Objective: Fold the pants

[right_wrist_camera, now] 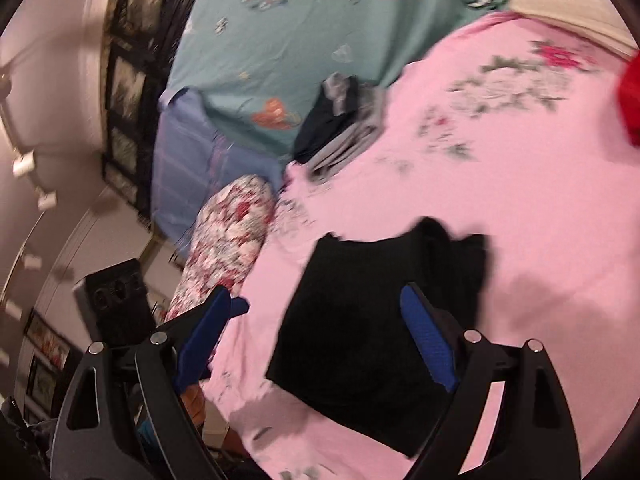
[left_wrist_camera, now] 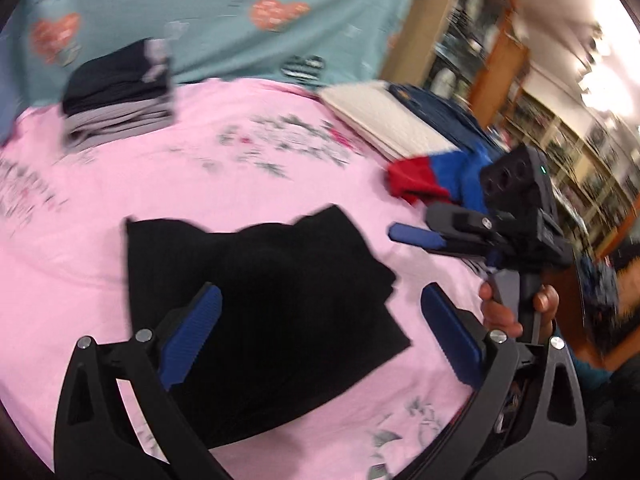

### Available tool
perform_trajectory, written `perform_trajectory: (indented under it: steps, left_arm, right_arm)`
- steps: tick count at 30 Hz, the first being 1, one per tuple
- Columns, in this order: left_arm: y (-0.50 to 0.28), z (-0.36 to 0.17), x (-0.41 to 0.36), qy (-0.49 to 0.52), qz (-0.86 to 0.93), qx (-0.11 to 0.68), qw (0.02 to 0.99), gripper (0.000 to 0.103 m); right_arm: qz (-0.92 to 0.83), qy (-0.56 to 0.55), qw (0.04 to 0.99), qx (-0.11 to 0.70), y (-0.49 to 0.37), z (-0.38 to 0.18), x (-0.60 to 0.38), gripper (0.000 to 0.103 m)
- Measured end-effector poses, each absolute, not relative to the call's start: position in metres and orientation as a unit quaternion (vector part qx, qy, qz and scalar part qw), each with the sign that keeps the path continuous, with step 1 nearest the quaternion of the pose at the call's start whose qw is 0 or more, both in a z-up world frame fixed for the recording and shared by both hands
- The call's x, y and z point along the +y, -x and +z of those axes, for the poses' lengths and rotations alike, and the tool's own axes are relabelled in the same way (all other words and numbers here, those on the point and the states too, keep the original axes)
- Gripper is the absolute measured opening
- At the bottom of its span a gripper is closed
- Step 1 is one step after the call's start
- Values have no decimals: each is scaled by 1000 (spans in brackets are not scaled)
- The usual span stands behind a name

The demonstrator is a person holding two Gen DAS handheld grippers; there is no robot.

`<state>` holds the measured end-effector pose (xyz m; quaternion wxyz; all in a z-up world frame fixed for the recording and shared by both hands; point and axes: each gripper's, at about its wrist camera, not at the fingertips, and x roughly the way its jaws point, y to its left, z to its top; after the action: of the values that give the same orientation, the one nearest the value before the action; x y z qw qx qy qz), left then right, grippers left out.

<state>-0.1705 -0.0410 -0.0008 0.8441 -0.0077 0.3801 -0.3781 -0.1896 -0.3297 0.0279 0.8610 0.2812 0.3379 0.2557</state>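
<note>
Black pants (left_wrist_camera: 280,264) (right_wrist_camera: 352,300) lie folded into a rough rectangle on the pink floral bedsheet (left_wrist_camera: 248,184) (right_wrist_camera: 520,200). My left gripper (left_wrist_camera: 320,290) hovers over their near part, open wide, its blue pads apart with nothing pressed between them. My right gripper (right_wrist_camera: 316,292) also stands open above the pants, pads clear of the cloth. In the left wrist view the right gripper (left_wrist_camera: 416,238) comes in from the right, held by a hand (left_wrist_camera: 504,316), one blue finger pointing at the pants' right edge. Both views are blurred.
A stack of folded dark and grey clothes (left_wrist_camera: 116,96) (right_wrist_camera: 340,120) sits at the far side. A white folded item (left_wrist_camera: 384,116), denim (left_wrist_camera: 440,104) and a red-and-blue garment (left_wrist_camera: 432,180) lie far right. A floral pillow (right_wrist_camera: 228,248) lies left; a teal sheet (left_wrist_camera: 240,0) lies beyond.
</note>
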Motion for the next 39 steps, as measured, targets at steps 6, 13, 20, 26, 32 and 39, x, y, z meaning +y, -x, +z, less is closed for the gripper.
perform_trajectory:
  steps: [6,13,20,26,32,39]
  left_arm:
    - [137,-18,29,64,-266,422,865,101]
    - [109,-60,41,95,-254,488,829,101]
    - [104,-77,30,78,-277,509,811,101]
    - [104,-84,25,86,-293,525,795,101]
    - [103,-90,15,79,-312,533,782,101]
    - [98,-104,12,94,-319,549,767,101]
  right_arm:
    - [161,-250,835,464,142,-38,-317,86]
    - [175,-261,843,437,170,1,-352,90]
    - [131,-288,798,512,183,-43,-381,92]
    - [148,-307,777,529,193,-50,-373,92]
    - [174,-325,727,579,186,-53,-357,92]
    - [181,-355,727,560,162,-58,-348,92]
